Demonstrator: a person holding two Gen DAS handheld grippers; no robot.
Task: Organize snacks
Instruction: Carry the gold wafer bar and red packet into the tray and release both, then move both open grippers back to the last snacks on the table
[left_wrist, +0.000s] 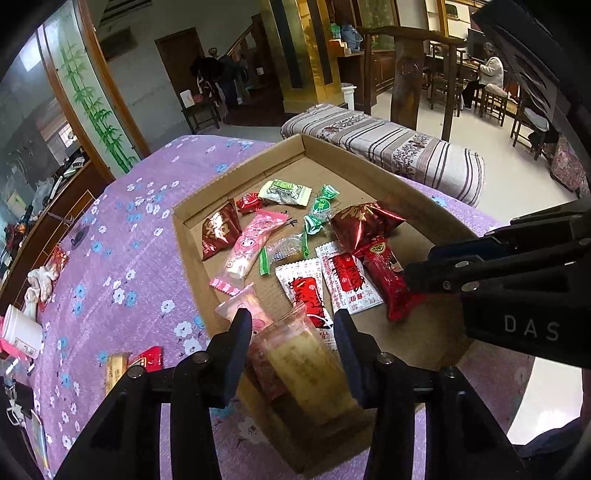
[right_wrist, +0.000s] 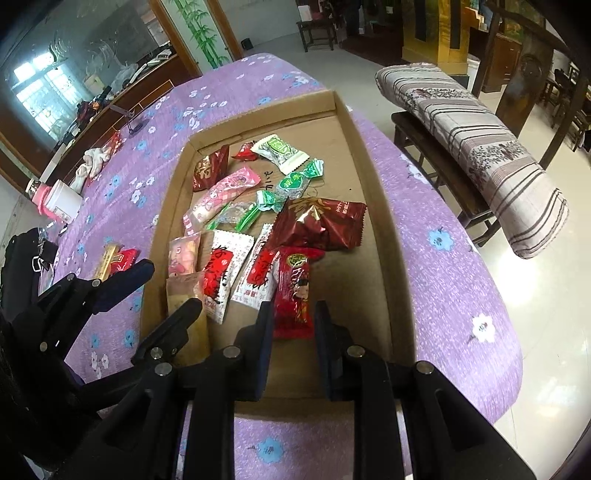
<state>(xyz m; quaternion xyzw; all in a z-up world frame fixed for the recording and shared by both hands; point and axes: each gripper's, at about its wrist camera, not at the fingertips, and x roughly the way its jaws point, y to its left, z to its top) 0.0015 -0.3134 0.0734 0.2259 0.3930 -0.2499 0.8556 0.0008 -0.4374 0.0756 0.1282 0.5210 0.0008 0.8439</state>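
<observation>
The left gripper (left_wrist: 291, 326) stands spread around a tan snack (left_wrist: 310, 373) in the box (left_wrist: 332, 155), pads clear; the right gripper (right_wrist: 293, 317) is nearly closed over a red snack (right_wrist: 293, 295), grip unclear

Home living/dining room, lived-in, not a lab or shop.

Table under a purple floral tablecloth (right_wrist: 436, 206) with a shallow cardboard tray (right_wrist: 373, 192) of wrapped snacks on it. Wooden bench (right_wrist: 424, 162) alongside, topped with a striped padded cushion (left_wrist: 388, 144). Glass panel painted with green bamboo (left_wrist: 92, 107) in a curved wooden frame, big mirror (right_wrist: 85, 48) next to it above a cluttered wooden sideboard (left_wrist: 55, 218). Pale tiled floor (left_wrist: 517, 181). Carved dark wooden post (left_wrist: 406, 85), wooden staircase (left_wrist: 247, 44) behind. Far back a person (left_wrist: 487, 77) sits on a stool at a dark wooden dining table (left_wrist: 443, 70). Small side table (left_wrist: 199, 110) near a brown door (left_wrist: 181, 59).
</observation>
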